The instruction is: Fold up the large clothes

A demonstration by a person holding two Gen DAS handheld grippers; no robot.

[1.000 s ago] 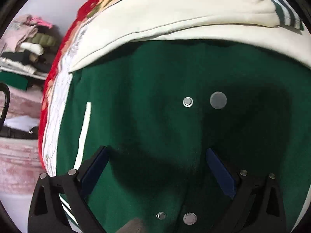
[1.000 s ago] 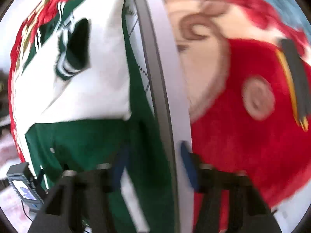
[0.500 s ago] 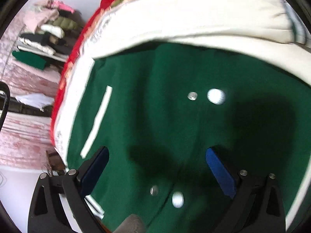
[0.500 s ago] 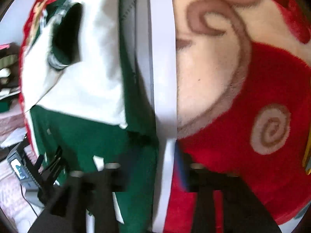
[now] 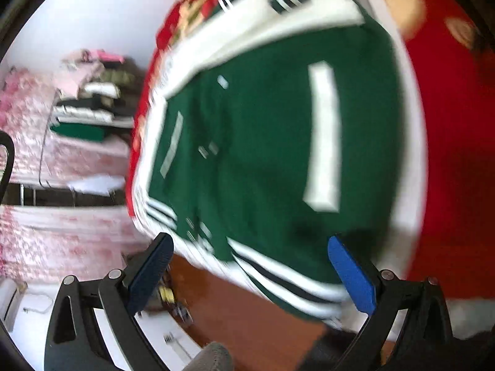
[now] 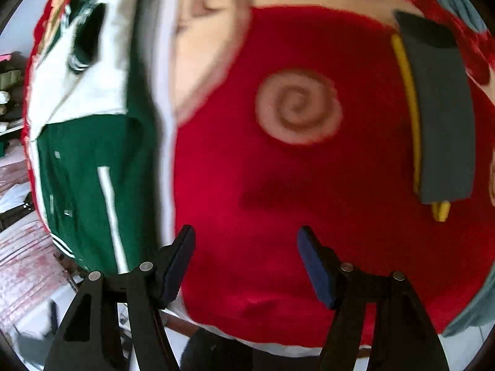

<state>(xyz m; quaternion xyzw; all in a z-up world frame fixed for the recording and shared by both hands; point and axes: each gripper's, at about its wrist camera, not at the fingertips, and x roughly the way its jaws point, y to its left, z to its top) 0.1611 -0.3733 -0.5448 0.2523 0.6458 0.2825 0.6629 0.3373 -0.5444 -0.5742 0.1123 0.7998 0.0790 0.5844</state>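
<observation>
A dark green jacket [image 5: 266, 154] with cream sleeves, white pocket stripes and a striped hem lies on a red patterned blanket [image 5: 454, 167]. Its cream sleeve [image 5: 278, 21] is folded across the top. My left gripper [image 5: 250, 259] is open and empty, held above the jacket's striped hem. The jacket also shows at the left of the right wrist view [image 6: 92, 185]. My right gripper [image 6: 246, 256] is open and empty over the red blanket [image 6: 278, 201], to the right of the jacket.
A pile of folded clothes [image 5: 89, 99] sits on a pink covered surface at the left. A grey and yellow item [image 6: 439, 117] lies on the blanket at the right. A brown bed edge [image 5: 247, 309] and white floor lie below the hem.
The left gripper has pulled back from the jacket front, so the whole body and hem now show. The right gripper has let go of the jacket's edge, opened and moved right over the blanket.
</observation>
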